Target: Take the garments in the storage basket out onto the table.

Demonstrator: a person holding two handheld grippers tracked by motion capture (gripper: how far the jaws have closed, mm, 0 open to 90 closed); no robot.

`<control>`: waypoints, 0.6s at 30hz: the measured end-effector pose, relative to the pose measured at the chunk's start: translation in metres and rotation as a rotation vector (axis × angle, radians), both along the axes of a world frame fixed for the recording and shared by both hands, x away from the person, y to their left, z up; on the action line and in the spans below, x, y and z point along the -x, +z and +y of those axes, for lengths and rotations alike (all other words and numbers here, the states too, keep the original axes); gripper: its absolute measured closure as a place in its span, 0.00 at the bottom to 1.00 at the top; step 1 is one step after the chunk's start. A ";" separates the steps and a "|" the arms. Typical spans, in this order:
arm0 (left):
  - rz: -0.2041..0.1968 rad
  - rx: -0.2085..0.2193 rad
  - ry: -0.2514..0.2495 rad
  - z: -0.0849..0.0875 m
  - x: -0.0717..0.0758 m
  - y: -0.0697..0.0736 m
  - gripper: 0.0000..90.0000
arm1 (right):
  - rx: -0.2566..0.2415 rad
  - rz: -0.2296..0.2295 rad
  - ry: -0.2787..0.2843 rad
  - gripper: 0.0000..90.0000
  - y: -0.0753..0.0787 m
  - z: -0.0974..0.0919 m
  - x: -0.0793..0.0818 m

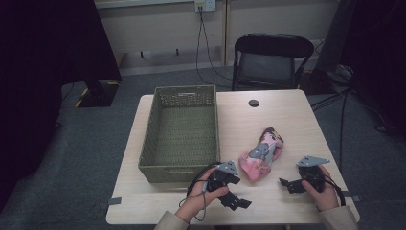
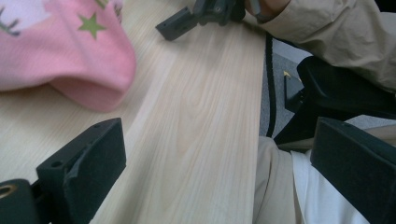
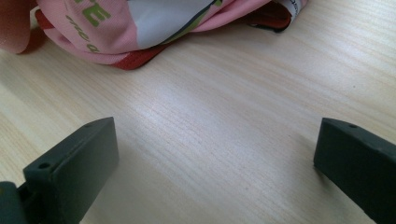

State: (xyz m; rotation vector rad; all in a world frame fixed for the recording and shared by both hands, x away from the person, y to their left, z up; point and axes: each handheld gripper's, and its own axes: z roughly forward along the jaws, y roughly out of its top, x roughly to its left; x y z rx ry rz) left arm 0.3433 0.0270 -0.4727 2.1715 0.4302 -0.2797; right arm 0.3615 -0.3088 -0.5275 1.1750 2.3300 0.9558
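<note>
Crumpled pink garment [image 1: 262,155] with grey patch and green lettering, on table [image 1: 287,120].

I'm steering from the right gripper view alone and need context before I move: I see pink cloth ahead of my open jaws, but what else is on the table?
Observer: In the high view a green woven basket stands left of the pink garment, apart from it.
Operator: Anything in that basket?
Observer: Its floor looks bare.
Operator: Where is the other gripper?
Observer: The left gripper sits near the table's front edge, just in front of the basket's near right corner; its jaws stand apart with nothing between them.
Operator: And mine, relative to the garment?
Observer: The right gripper is to the garment's right and nearer the person, not touching it.
</note>
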 end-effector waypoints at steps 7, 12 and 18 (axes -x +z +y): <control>-0.005 -0.009 -0.030 0.007 0.006 -0.001 0.03 | 0.000 0.000 0.000 0.00 0.000 0.000 0.000; -0.001 -0.027 -0.028 0.015 0.008 -0.004 0.03 | 0.000 0.000 -0.002 0.00 0.000 0.000 0.000; 0.002 -0.033 -0.026 0.024 0.009 -0.005 0.03 | 0.000 0.000 -0.003 0.00 0.000 0.000 0.000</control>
